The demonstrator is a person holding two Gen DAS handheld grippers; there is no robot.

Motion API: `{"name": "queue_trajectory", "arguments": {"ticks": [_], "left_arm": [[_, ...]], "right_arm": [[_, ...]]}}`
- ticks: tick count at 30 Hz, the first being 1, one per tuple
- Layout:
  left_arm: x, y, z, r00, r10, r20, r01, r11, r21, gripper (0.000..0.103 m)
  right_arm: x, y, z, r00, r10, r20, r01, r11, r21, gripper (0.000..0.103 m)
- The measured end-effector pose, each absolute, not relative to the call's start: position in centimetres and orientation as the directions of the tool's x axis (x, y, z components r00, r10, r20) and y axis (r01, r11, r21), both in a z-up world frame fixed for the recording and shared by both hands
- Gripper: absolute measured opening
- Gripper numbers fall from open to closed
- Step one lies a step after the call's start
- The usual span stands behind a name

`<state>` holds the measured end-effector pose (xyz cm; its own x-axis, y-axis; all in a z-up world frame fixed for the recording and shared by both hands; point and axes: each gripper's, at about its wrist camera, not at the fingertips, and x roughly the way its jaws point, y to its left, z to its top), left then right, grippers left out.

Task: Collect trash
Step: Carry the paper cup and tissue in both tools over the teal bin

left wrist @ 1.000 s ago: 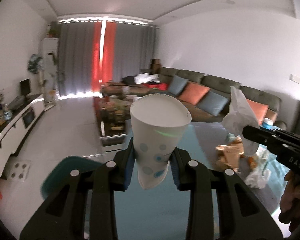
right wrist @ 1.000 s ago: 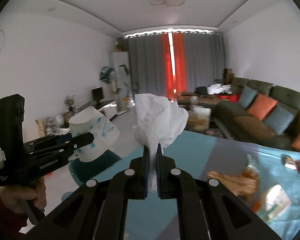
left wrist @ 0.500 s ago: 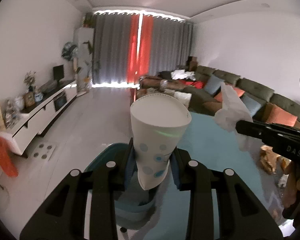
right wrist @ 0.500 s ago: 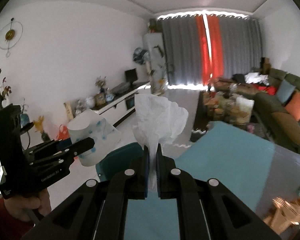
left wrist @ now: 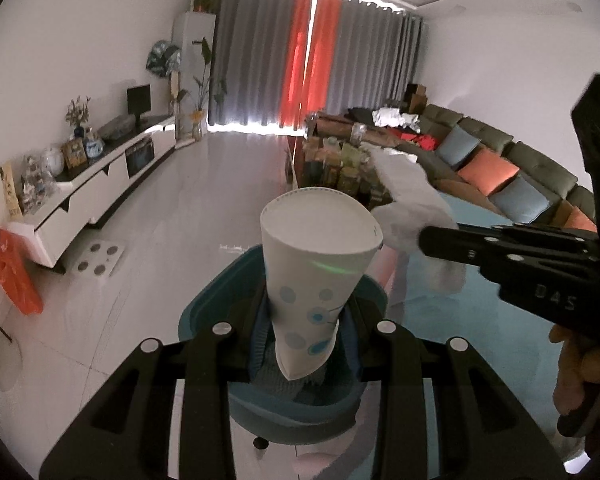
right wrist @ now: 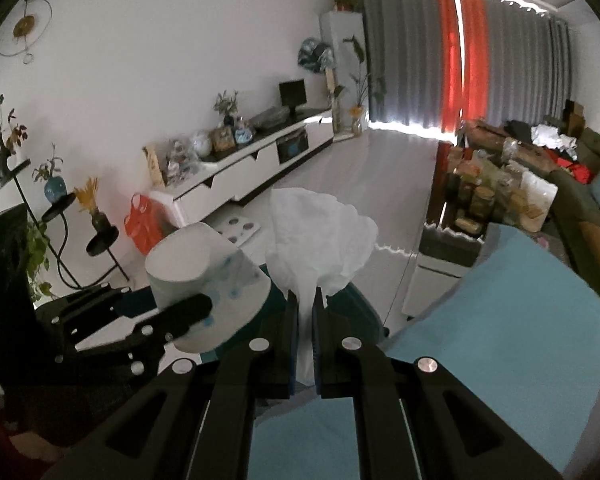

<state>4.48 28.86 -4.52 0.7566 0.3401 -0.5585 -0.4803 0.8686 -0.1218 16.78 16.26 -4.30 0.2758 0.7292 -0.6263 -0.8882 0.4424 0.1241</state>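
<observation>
Left wrist view looks down past the left gripper (left wrist: 304,344), whose jaws are clamped on the narrow lower end of a paper cup (left wrist: 314,268); the cup's long axis runs up and away from the fingers, its wide mouth farthest from the hand. Directly below and behind the cup sits the teal trash bin (left wrist: 208,300), standing on the floor just off the edge of the teal tabletop (left wrist: 460,332). So the bin lies straight beneath this gripper's fingertips, and I judge that a release here would send the cup down into its opening.

From the right of that view comes the right gripper (left wrist: 424,236), its jaws pinched fully together on a crumpled white tissue (left wrist: 408,196). In the right wrist view the tissue (right wrist: 320,236) stands up from between the fingers, and only slivers of the bin (right wrist: 356,312) show behind it, ahead of and below the fingertips. The tabletop's near edge (right wrist: 500,320) fills the lower right under that gripper, so it hangs partly over the table, not yet squarely over the bin.

Of the two hands, the left seems nearer to a clean drop; the right, by my reading, needs to reach a little farther out beyond the table edge.
</observation>
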Motion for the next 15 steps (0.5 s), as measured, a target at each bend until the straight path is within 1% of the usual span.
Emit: {"name": "queue_trajectory", "arguments": {"ticks": [7, 15], "left_arm": [[7.4, 30.9, -8.3, 0.712, 0.33, -0.62, -0.51, 0.85, -0.132, 0.032], [9.8, 33.6, -12.8, 0.664, 0.305, -0.682, -0.528, 0.838, -0.14, 0.032]], "right_arm": [[19.1, 20.2, -7.3, 0.197, 0.663, -0.722, -0.885, 0.437, 0.16, 0.005], [20.2, 22.4, -10.3, 0.142, 0.595, -0.791, -0.879, 0.443, 0.176, 0.005]]}}
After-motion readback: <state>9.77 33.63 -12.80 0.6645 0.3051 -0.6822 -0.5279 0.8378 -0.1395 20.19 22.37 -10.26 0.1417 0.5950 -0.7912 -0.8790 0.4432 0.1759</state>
